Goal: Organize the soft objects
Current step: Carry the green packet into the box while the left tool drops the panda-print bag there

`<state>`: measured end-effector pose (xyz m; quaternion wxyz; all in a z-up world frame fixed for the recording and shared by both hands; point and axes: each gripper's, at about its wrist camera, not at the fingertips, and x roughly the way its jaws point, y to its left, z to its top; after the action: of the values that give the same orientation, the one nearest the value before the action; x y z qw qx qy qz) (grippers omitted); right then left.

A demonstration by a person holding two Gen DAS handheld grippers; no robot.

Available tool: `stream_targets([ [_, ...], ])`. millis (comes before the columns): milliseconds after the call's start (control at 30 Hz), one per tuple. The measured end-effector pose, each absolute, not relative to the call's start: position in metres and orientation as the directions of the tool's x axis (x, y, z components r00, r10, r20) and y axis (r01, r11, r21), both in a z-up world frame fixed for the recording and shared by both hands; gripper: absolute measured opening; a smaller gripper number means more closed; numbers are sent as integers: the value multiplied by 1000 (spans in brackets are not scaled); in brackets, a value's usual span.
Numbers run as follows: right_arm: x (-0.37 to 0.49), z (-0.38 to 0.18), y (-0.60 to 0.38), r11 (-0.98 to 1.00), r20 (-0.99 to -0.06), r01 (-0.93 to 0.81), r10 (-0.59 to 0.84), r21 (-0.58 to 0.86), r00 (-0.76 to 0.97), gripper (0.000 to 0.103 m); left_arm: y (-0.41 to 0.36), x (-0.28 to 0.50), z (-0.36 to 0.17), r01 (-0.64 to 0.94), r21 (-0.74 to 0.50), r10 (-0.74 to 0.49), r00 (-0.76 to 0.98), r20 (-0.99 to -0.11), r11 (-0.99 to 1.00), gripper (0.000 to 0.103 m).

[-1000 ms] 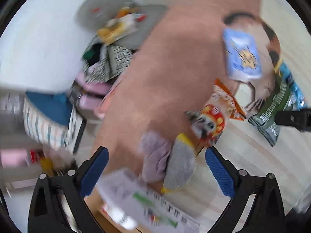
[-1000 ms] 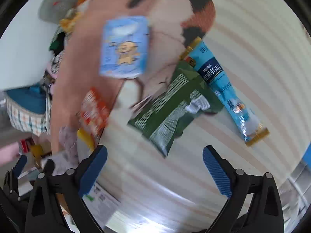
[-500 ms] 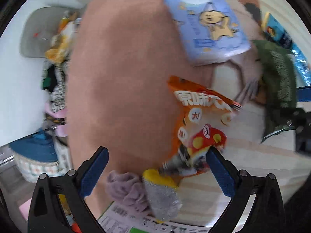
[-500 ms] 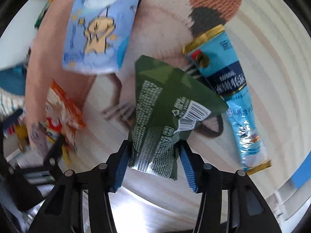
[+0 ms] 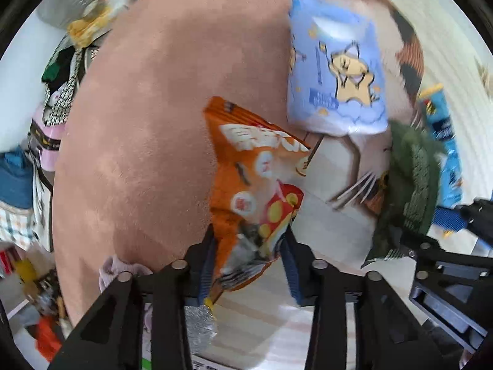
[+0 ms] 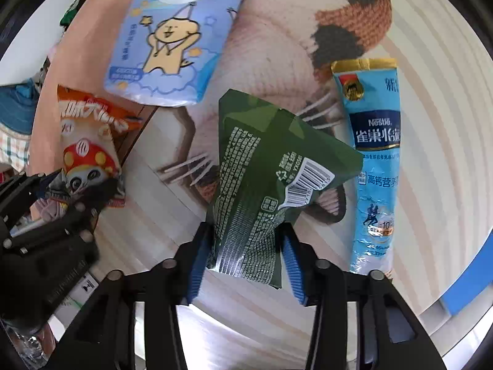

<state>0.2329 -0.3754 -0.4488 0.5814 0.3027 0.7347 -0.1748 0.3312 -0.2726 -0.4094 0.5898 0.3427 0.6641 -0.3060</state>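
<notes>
Two handheld claws work over a pale striped surface [image 6: 437, 71] strewn with soft packets. The left claw [image 5: 248, 269] has its blue-padded fingers pressed in on the lower end of an orange snack bag [image 5: 255, 191] printed with a red mushroom-capped cartoon character; the bag stands up from the fingers, tilted, with its top edge over a large pink cushion [image 5: 148, 129]. The right claw [image 6: 243, 260] pinches the bottom of a dark green foil packet [image 6: 265, 178], whose back, with white small print and a barcode, faces the camera. In the right wrist view the left claw [image 6: 74, 197] shows at the left edge with the orange snack bag [image 6: 89, 151] in its grip, and in the left wrist view the right claw [image 5: 431, 231] shows at the right edge, gripping the blurred green packet [image 5: 409, 191]. A light blue pack [image 6: 172, 40] with a cheering yellow cartoon figure lies beyond the two held packets, partly on the cushion and partly on a knitted cat-shaped mat [image 6: 308, 40] in cream, orange and black with white whiskers. A long blue Nestle sachet [image 6: 374, 166] with a gold top lies flat just to the right of the green packet. At the far left, clutter of clothes and a blue-lined checked basket [image 5: 15, 197] sits beyond the cushion.
</notes>
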Motion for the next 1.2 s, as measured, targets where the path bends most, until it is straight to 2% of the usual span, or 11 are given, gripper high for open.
stream_targets([
  [133, 232, -431, -370, 786, -969, 612, 209, 86, -132, 33, -250, 326, -394, 752, -19, 46, -66, -997, 659, 30],
  [233, 225, -422, -360, 798, -971, 594, 208, 99, -117, 30, -230, 320, -379, 697, -49, -6, -64, -998, 715, 30],
  [533, 208, -355, -302, 858, -977, 480, 215, 185, -8, 28, -150, 311, -296, 519, -111, -145, 26, -989, 848, 30],
  [833, 215, -269, -187, 926, -957, 245, 272, 288, 97, 28, 12, 286, -222, 254, -147, -191, 157, -969, 956, 30],
  [1000, 233, -240, -104, 941, -945, 101, 315, 324, 88, 28, 107, 280, -221, 101, -129, -145, 174, -974, 987, 30],
  [1200, 240, -272, -5, 953, -953, -15, 302, 303, -27, 28, 194, 284, -260, -28, -86, -82, 118, -990, 996, 30],
])
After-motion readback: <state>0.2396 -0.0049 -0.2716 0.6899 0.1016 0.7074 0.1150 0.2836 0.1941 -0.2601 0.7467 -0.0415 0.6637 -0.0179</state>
